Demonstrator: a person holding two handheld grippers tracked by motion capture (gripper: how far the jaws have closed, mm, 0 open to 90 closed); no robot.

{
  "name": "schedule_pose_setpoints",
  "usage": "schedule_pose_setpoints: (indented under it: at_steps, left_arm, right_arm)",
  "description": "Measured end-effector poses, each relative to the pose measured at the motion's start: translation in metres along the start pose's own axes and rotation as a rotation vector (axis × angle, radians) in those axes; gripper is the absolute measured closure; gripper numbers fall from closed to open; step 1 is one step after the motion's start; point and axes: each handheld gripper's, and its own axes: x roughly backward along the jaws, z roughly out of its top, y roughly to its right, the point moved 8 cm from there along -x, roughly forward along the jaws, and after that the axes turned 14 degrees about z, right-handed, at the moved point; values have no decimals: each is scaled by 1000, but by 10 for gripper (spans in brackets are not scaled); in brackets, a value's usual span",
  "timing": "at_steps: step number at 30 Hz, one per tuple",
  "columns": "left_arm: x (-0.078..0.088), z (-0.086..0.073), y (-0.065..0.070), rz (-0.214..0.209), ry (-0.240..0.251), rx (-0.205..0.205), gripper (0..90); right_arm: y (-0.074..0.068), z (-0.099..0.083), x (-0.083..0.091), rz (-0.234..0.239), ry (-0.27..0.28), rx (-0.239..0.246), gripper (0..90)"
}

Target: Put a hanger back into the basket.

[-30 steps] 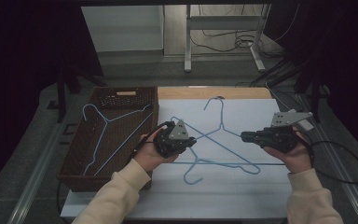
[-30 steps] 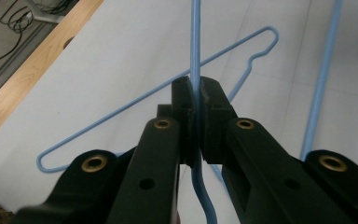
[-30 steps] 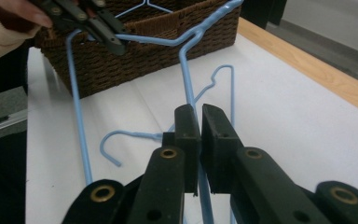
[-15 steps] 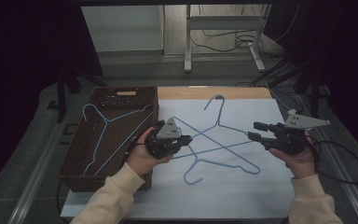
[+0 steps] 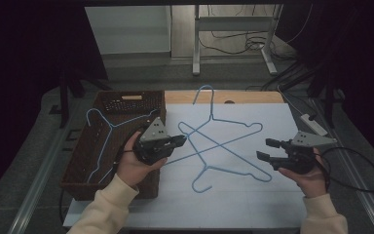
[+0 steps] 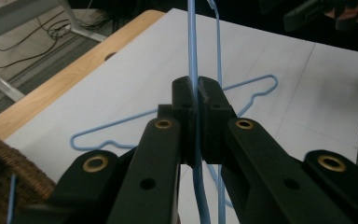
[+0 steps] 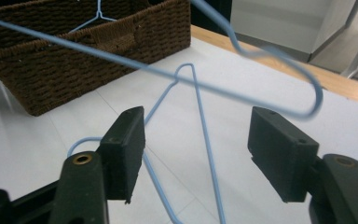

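Left gripper (image 5: 177, 142) fingers pinch one blue hanger (image 5: 224, 142), its length running toward the right gripper (image 5: 267, 149), whose wide-open fingers wait just beside the far end.

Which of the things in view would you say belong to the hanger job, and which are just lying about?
In the job:
left gripper, shut on a raised blue hanger
right gripper, open
second blue hanger flat on the table
wicker basket holding a third hanger

Lying about:
power strip
floor cables
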Motion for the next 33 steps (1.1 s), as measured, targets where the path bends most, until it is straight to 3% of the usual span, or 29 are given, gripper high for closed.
schedule_pose_setpoints:
  at_steps: [3, 17, 33]
  left_arm:
    - [9, -2, -7, 16, 9, 19, 863]
    - [31, -18, -27, 69, 28, 70, 863]
    - [55, -35, -47, 121, 75, 148, 863]
  right_arm:
    - [1, -9, -2, -21, -13, -15, 336]
    - [3, -38, -12, -38, -48, -60, 309]
    - [5, -48, -17, -59, -69, -81, 306]
